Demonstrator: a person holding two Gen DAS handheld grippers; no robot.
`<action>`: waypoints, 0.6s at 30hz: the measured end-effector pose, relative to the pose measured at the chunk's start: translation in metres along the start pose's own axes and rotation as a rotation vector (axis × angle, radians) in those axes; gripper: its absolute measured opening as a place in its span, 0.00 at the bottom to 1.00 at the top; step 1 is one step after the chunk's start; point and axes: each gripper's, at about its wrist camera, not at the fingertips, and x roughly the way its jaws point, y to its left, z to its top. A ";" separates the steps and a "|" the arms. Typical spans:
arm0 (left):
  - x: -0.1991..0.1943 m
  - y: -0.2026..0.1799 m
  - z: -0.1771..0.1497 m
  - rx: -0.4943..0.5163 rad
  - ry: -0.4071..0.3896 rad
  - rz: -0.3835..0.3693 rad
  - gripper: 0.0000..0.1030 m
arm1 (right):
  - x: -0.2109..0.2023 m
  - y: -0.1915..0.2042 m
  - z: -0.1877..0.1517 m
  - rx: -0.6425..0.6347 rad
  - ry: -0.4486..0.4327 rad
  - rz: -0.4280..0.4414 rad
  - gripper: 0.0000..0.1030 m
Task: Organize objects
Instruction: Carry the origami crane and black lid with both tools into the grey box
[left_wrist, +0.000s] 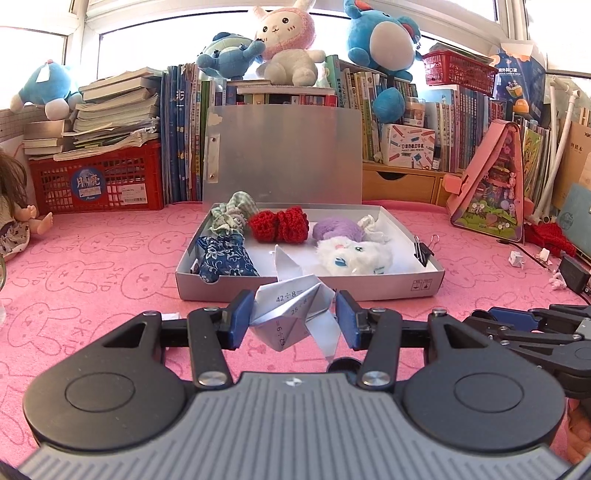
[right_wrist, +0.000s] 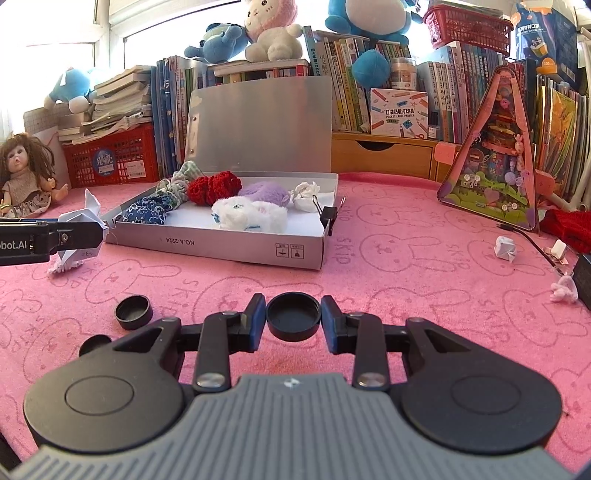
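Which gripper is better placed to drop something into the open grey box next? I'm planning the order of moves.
Left. The left gripper already holds the folded white paper figure lifted just before the open grey cardboard box. The right gripper clamps a round black cap down on the pink cloth, farther from it.

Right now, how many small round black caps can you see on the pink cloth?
3: one black cap between the right tool's pads, one lying free to its left, one half hidden behind the tool body. Others may be hidden beneath.

Both grippers, left and right, share black linkage arms, silver screws, blue finger pads and ribbed grey housings.
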 end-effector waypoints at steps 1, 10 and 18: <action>0.001 0.003 0.003 -0.005 -0.004 -0.001 0.54 | 0.001 0.000 0.003 0.005 -0.002 0.003 0.36; 0.027 0.023 0.031 -0.029 -0.007 -0.002 0.54 | 0.010 0.001 0.030 0.017 -0.025 -0.002 0.36; 0.070 0.037 0.054 -0.064 0.015 -0.016 0.54 | 0.034 -0.010 0.062 0.075 -0.031 0.004 0.36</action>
